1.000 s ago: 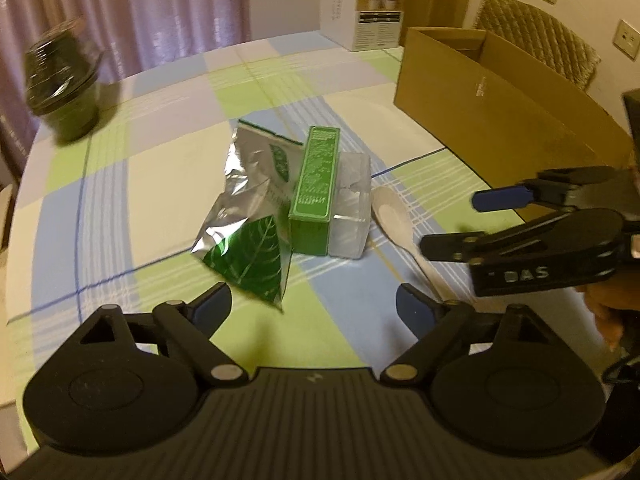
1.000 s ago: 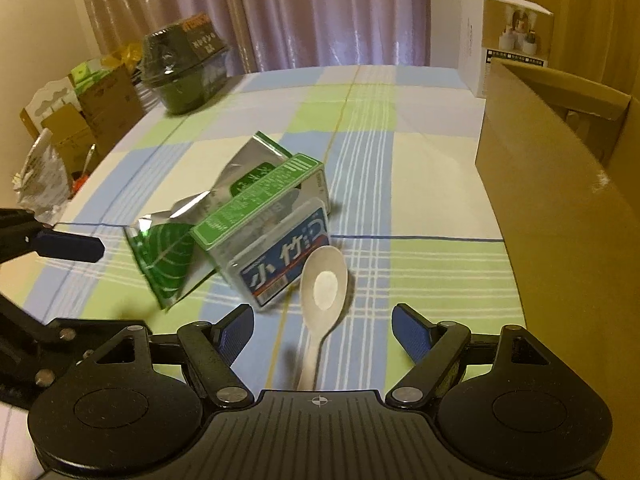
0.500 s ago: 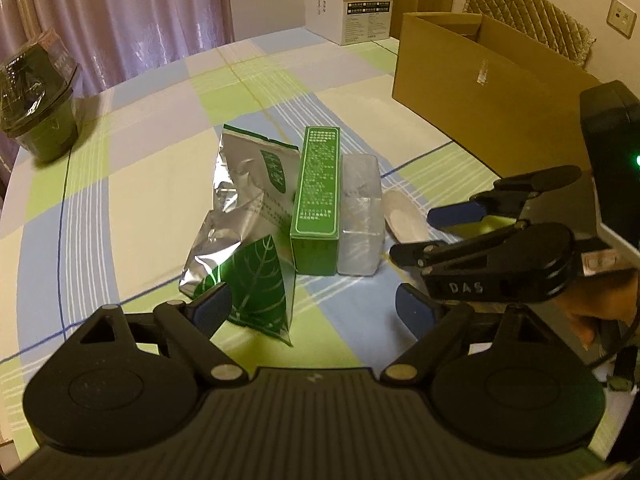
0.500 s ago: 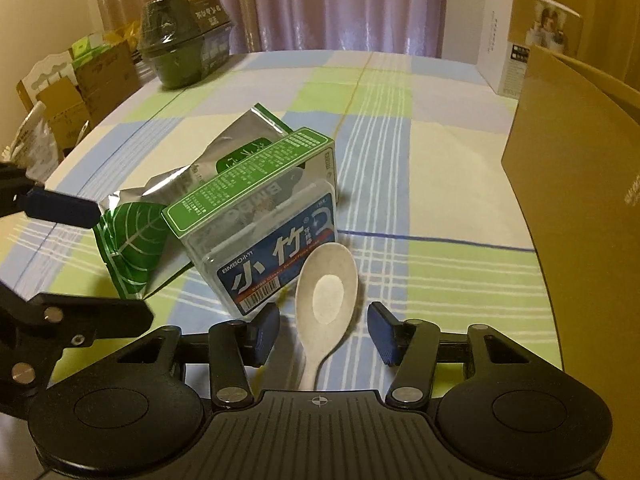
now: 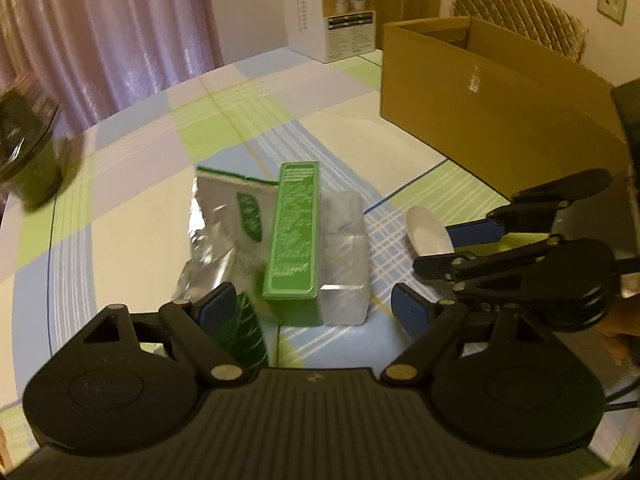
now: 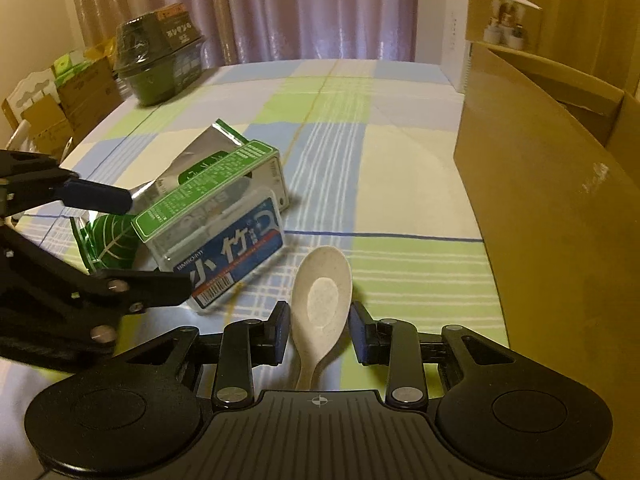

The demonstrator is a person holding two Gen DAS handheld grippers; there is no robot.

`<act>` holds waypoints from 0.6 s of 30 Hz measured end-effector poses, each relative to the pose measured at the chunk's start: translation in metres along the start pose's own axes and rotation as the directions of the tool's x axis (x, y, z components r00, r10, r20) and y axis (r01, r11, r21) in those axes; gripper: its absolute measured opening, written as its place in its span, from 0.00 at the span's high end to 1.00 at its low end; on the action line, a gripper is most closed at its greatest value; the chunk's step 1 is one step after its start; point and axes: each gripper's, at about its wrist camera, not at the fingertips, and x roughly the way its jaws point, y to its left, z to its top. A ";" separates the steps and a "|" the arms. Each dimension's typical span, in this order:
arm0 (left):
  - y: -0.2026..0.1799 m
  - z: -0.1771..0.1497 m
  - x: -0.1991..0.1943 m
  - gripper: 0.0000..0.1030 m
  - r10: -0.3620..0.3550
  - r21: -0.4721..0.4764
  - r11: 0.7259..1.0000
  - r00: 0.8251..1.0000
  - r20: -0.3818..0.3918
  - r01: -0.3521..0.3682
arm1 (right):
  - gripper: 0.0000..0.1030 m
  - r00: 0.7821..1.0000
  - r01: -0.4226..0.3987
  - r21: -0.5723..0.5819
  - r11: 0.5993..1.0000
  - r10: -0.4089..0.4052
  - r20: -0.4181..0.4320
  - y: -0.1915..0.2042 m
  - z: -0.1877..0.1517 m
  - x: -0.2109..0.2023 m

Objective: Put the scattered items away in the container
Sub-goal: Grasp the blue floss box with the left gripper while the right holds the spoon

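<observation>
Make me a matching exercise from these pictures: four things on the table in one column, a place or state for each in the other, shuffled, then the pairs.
1. spoon
2. green box
3. cardboard box
4. bowl

A. far table edge, by the curtain
B. open-topped, at the table's right side
C. between the right gripper's closing jaws
D. lying against a silver pouch

Pairs: 1-C, 2-D, 3-B, 4-A

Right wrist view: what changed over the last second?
The right gripper came in over the spoon; its jaws are closing around the bowl, not clearly pressing yet. The left gripper neared the green box. Box, foil pouch and cardboard box stayed put.
</observation>
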 end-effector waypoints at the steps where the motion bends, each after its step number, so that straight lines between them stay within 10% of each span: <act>1: -0.002 0.002 0.003 0.21 0.002 0.007 1.000 1.000 -0.002 -0.002 | 0.66 1.000 0.000 0.003 1.000 0.000 -0.001 -0.001 0.000 -0.001; 8: -0.008 0.009 0.022 0.42 0.045 0.014 0.999 0.997 -0.059 -0.044 | 0.66 1.000 -0.012 0.021 1.000 0.012 -0.010 -0.004 -0.006 -0.005; 18: -0.009 -0.028 -0.022 0.44 0.025 -0.127 0.991 0.992 -0.124 -0.041 | 0.66 0.998 -0.060 0.030 0.998 0.061 -0.015 0.004 -0.019 -0.027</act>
